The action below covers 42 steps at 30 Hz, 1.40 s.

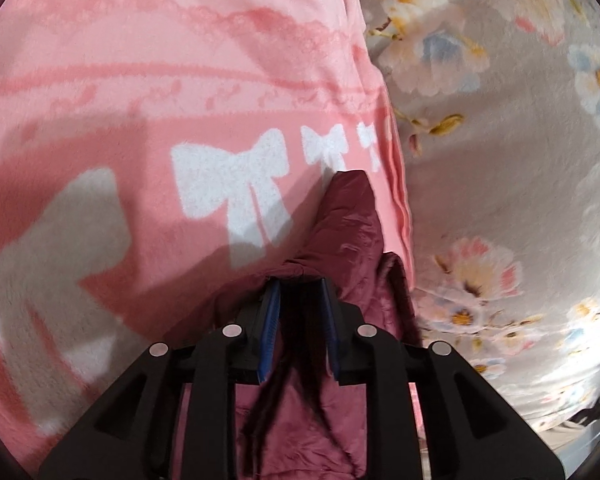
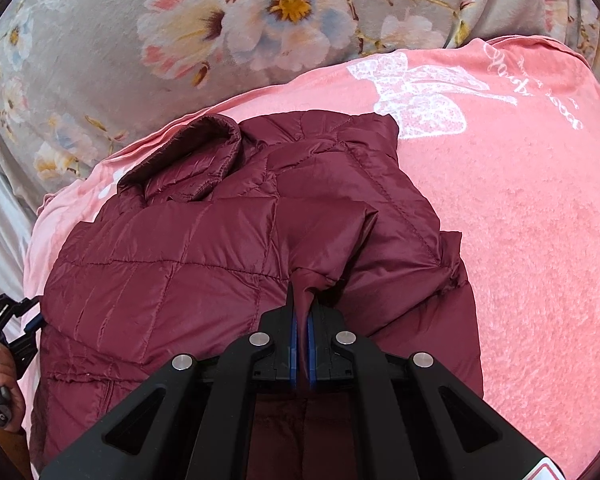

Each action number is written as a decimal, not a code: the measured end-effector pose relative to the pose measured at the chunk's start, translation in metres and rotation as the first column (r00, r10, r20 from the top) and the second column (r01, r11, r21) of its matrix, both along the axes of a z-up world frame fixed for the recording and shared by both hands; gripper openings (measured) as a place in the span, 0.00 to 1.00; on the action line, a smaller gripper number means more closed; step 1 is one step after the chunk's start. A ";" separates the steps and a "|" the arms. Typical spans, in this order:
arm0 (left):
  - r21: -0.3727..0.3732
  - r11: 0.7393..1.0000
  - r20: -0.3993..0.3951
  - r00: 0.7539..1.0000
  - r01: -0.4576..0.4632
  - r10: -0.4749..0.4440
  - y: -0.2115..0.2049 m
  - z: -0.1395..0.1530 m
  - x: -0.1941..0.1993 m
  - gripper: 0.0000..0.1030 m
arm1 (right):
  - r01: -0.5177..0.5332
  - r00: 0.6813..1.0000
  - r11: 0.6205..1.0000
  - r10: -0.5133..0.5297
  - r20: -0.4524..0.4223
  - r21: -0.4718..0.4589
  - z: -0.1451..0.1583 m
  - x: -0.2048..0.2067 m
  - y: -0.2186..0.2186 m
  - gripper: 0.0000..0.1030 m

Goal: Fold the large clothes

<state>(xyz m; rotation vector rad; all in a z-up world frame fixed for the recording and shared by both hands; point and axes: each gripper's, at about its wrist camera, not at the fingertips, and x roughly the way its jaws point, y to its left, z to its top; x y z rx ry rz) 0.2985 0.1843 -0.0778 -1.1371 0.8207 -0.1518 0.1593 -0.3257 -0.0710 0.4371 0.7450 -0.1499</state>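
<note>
A quilted maroon jacket (image 2: 220, 240) lies spread on a pink blanket (image 2: 520, 220), its collar (image 2: 204, 140) bunched at the far side. My right gripper (image 2: 303, 308) is shut on a raised fold of the jacket's near edge, the cloth pinched between the blue pads. In the left wrist view, my left gripper (image 1: 300, 282) stands over the jacket (image 1: 352, 216) with its blue pads apart. Dark jacket cloth lies loosely in the gap, and the pads do not press on it. The left gripper (image 2: 32, 320) also shows at the left edge of the right wrist view, held by a hand (image 2: 0, 364).
The pink blanket (image 1: 180, 80) carries white bow prints and covers most of the surface. A grey floral bedcover (image 1: 500, 140) lies beyond its edge, also seen behind the jacket as floral bedcover (image 2: 100, 60). A pale sheet (image 2: 0, 232) hangs at the far left.
</note>
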 end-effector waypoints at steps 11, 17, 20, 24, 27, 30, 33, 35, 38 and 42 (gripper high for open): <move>-0.017 1.000 -0.027 1.000 -0.008 0.007 -0.004 -0.013 0.004 0.36 | 0.001 1.000 1.000 -0.001 0.000 0.005 -0.003 0.001 0.000 0.04; 0.027 0.999 -0.013 0.999 -0.042 0.042 -0.003 0.001 0.001 0.00 | -0.003 1.000 1.000 0.003 0.021 -0.009 -0.001 -0.002 0.002 0.03; 0.103 0.992 0.028 0.997 -0.072 0.070 0.001 0.018 -0.022 0.00 | -0.008 0.999 1.000 0.009 0.048 -0.020 0.002 -0.008 0.006 0.03; 0.173 0.984 -0.090 0.994 -0.049 0.066 0.002 -0.017 -0.018 0.00 | -0.012 0.999 0.998 0.009 -0.051 -0.063 -0.009 0.004 0.014 0.02; 0.206 0.978 -0.087 0.994 -0.041 0.060 0.000 -0.022 -0.019 0.00 | -0.027 0.996 0.994 0.018 -0.087 -0.108 -0.009 0.008 0.020 0.03; 0.316 0.949 -0.084 0.996 -0.001 0.029 -0.010 -0.011 -0.019 0.02 | -0.027 0.997 0.995 0.019 -0.081 -0.092 -0.005 0.003 0.017 0.12; 0.378 0.926 -0.074 0.997 0.020 0.009 -0.008 0.004 -0.031 0.06 | 0.014 0.999 0.997 -0.017 -0.041 -0.070 0.005 -0.015 0.012 0.20; 0.446 0.895 -0.057 0.998 0.006 0.022 -0.006 0.020 -0.047 0.12 | 0.036 0.999 0.997 -0.036 -0.003 -0.069 0.016 -0.027 0.013 0.21; 0.511 0.859 0.003 1.000 0.007 -0.010 -0.015 0.049 -0.055 0.13 | -0.009 0.998 0.998 0.012 0.055 -0.056 0.034 -0.026 0.032 0.21; 0.574 0.813 0.065 0.984 0.099 -0.166 -0.066 0.086 -0.020 0.15 | -0.111 0.988 0.989 0.121 0.100 -0.096 0.056 0.011 0.077 0.20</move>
